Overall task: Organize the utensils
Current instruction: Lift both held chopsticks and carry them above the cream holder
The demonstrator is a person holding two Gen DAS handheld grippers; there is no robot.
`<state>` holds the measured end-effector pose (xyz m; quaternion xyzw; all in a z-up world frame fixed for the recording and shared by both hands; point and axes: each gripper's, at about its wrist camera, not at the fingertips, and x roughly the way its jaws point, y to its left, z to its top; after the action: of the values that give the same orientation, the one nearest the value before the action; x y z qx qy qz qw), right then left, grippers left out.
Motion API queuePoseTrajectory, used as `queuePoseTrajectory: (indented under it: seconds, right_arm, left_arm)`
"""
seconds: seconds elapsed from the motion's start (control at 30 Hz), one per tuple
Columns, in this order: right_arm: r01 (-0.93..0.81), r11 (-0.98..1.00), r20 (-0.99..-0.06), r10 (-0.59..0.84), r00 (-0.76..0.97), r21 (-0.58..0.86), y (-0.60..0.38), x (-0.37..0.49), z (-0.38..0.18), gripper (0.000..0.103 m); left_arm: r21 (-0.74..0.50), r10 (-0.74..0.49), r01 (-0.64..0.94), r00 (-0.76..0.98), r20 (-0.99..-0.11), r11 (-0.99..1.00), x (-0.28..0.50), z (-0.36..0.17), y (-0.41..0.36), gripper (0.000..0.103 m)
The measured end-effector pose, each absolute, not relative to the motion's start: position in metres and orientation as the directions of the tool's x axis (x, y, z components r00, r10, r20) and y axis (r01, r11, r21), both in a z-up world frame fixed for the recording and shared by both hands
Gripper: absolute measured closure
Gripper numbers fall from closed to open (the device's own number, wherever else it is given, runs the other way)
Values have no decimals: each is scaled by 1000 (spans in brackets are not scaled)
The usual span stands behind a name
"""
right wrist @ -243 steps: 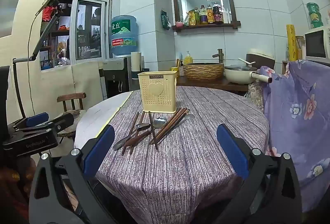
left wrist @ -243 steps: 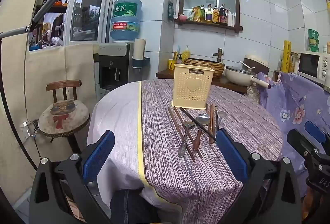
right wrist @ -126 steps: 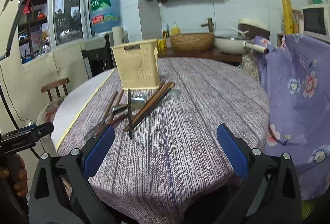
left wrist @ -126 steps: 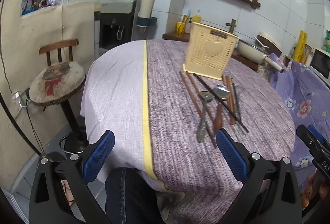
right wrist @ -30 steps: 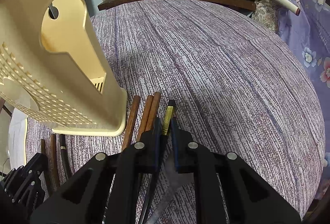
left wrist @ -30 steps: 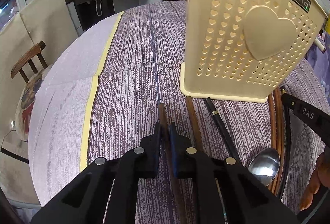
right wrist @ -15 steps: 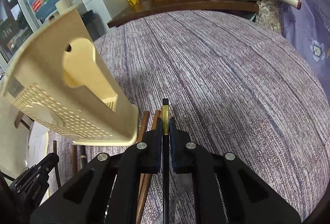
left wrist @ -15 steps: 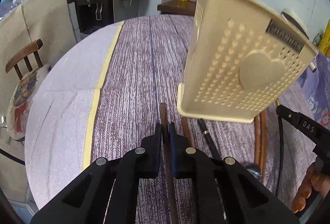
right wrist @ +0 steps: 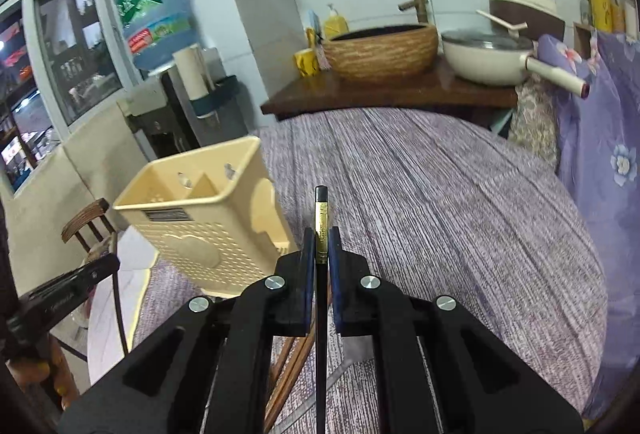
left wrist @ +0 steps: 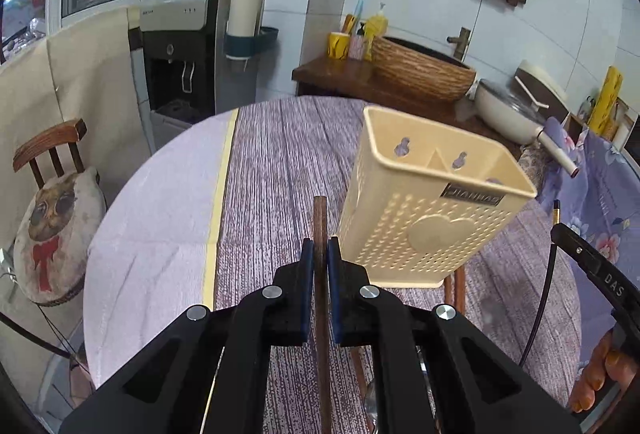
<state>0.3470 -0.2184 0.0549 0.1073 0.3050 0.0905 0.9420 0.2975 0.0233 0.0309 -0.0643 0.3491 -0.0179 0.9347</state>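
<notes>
L gripper (left wrist: 320, 254): blue pads clamped tight on a brown wooden chopstick (left wrist: 319, 218), which runs straight up between the jaws and pokes out past the tips, its blunt end w/ the tablecloth behind it. R gripper (right wrist: 320, 250): pads squeezed on a black chopstick (right wrist: 321, 210) w/ a gold band near its top; the stick runs along the fingers and sticks out beyond them. In the left wrist view that same black stick shows at far right as a thin curved line, gold tip up, next to the R gripper's body and the person's fingers.

Just beyond both grippers: the cream utensil holder (left wrist: 432, 210), perforated, heart on its front, two compartments split by a divider, standing on the purple striped tablecloth (left wrist: 276, 162). It's right of the brown stick in the left wrist view, left of the black one in the right wrist view. More brown chopsticks (right wrist: 294, 366) lie on the cloth below the R gripper, near the holder's base.

Further back: wooden chair (left wrist: 48, 154) w/ owl cushion at left, water dispenser (left wrist: 188, 46), woven basket (right wrist: 380, 50) and cream pan (right wrist: 488, 58) on a wooden counter, shelf of bottles on the tiled wall.
</notes>
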Motion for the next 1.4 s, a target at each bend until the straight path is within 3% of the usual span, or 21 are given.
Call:
queuePoseTrajectory:
  seconds: [0.47,1.07,1.23,1.4]
  right_arm:
    - [-242,951,-518,307,798,191,-223,307,101,95]
    - [-345,898,-476,437,763,272,-231,299,151,95]
    - [-368,884,-438,464,770,288,-229,305,184,95]
    - [-371,890,-342,447,826,266,-223,313,236,95]
  left_arm:
    - [-113,-93,35,817,-569,993,269,74,30,95]
    - [-99,-123,84,853,-508,991,248,122,38,95]
    - [-109,-140,101,876,-462,989,249,160,37,95]
    - [-130,-141,99,916,-375,987,259,210,30,95]
